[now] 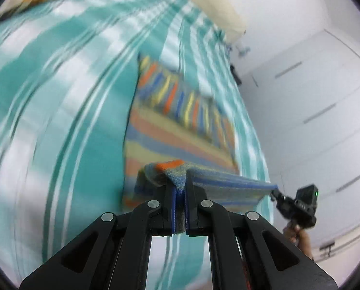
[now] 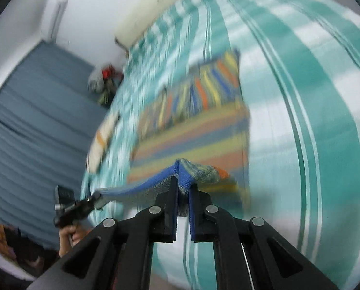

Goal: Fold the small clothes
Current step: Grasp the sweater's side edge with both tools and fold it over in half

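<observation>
Our left fingers [image 1: 167, 207] are pressed together on one corner of the cloth [image 1: 180, 130], a striped knit in orange, blue and yellow. Our right gripper [image 2: 184, 191] is clamped the same way on the other corner, and we see it from the left view too, out at the far end of the lifted edge. Between the two the near edge hangs taut in the air, while the rest of the cloth lies on the teal-and-white sheet [image 1: 59, 96]. The far part seems already doubled over, though blur leaves us unsure. A cream pillow [image 1: 218, 7] sits beyond it.
</observation>
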